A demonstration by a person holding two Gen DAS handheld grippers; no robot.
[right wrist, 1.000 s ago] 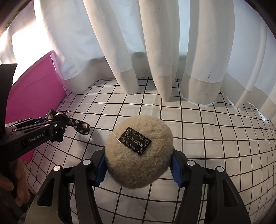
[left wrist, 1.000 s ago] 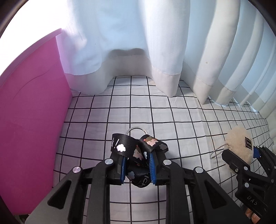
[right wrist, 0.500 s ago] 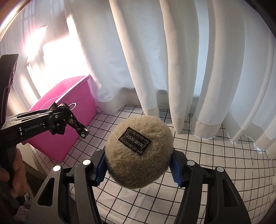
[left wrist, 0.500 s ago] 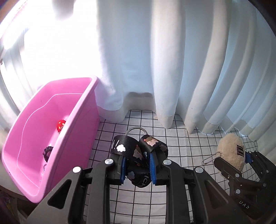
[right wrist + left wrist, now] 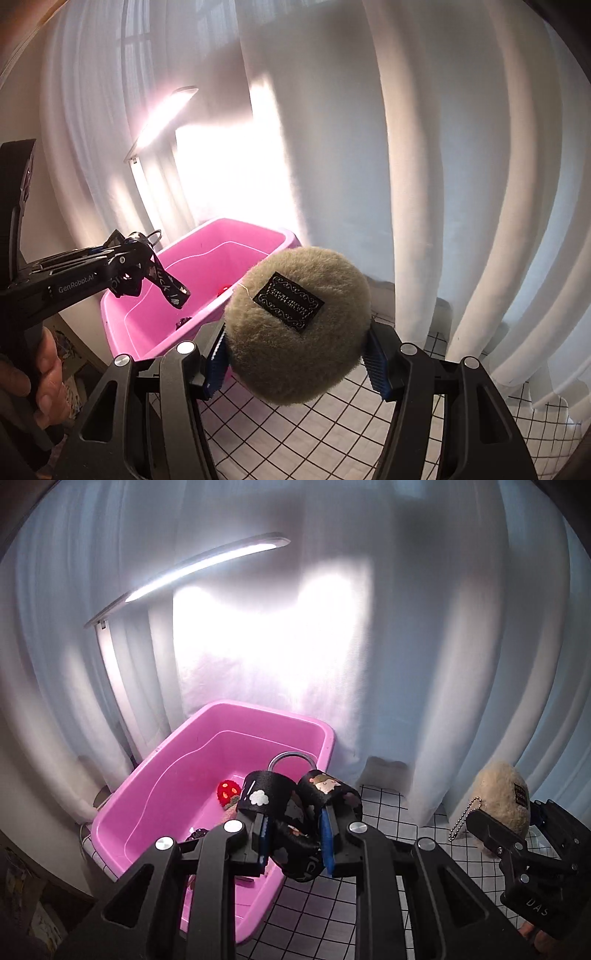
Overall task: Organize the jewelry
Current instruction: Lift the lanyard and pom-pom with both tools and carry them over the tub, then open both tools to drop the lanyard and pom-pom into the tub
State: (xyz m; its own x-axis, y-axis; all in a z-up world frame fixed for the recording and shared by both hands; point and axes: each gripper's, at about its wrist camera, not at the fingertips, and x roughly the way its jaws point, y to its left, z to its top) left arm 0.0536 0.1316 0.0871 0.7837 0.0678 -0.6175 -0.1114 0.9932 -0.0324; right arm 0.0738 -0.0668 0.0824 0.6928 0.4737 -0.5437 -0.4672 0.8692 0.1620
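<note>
My left gripper point(image 5: 293, 834) is shut on a black printed strap keychain point(image 5: 295, 808) with a metal ring, held in the air over the near right edge of a pink bin point(image 5: 177, 760). In the right wrist view the left gripper point(image 5: 127, 264) holds the strap point(image 5: 168, 284) above the bin point(image 5: 147, 321). My right gripper point(image 5: 295, 363) is shut on a beige fluffy pom-pom point(image 5: 295, 325) with a black label, held above the checked cloth to the right of the bin. The pom-pom point(image 5: 504, 799) and its ball chain also show at the right of the left wrist view.
The bin holds a red charm point(image 5: 227, 790) and a small dark item point(image 5: 195, 834). A white cloth with a black grid point(image 5: 332, 428) covers the table. White curtains point(image 5: 443, 184) hang behind, and a lit lamp bar point(image 5: 207, 568) stands over the bin.
Both grippers have risen and swung left toward the pink bin with their items held. The strap now hangs over the bin's edge, and the bin's inside has come into view.
</note>
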